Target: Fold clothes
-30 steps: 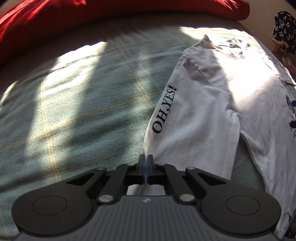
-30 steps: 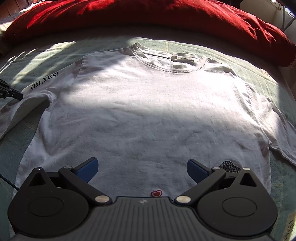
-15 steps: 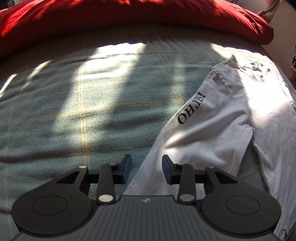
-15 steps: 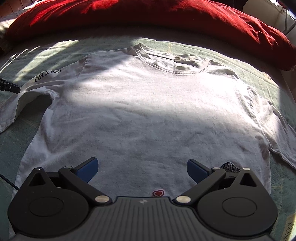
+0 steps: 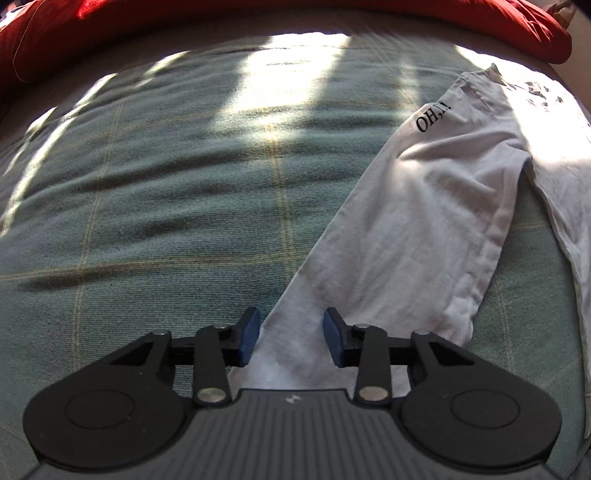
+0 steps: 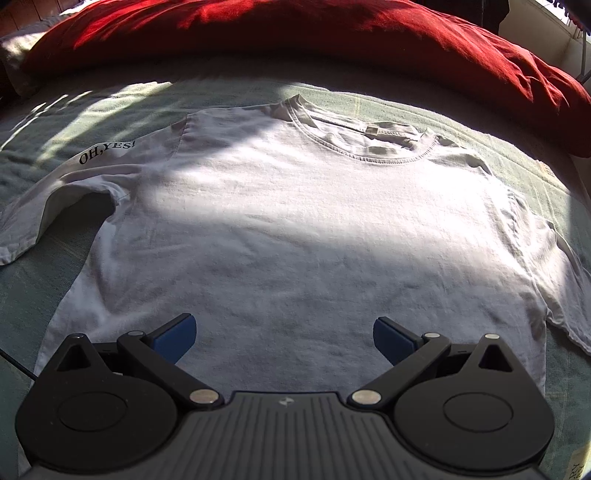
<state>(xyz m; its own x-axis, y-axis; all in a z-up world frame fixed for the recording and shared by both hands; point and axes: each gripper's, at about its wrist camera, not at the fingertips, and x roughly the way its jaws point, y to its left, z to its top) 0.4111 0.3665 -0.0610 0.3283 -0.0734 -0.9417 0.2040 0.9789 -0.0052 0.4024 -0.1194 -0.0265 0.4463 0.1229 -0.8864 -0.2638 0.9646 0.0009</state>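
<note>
Left wrist view: the left gripper [image 5: 290, 338] hangs with jaws apart over the cuff of the near sleeve [image 5: 399, 236] on the green bed [image 5: 147, 206]; closing too shallow could miss the thin cloth.

Right wrist view: the right gripper [image 6: 283, 338], jaws wide apart, hovers above the hem. The white T-shirt [image 6: 295, 229] lies spread flat, collar far, unfolded, before the red pillow [image 6: 295, 33].

The black plastic left gripper [image 5: 291, 338] has blue rubber finger pads [image 5: 248, 335], silver pivot screws and a grey ribbed body. The black plastic right gripper [image 6: 283, 336] looks identical, with round discs on both sides.
</note>
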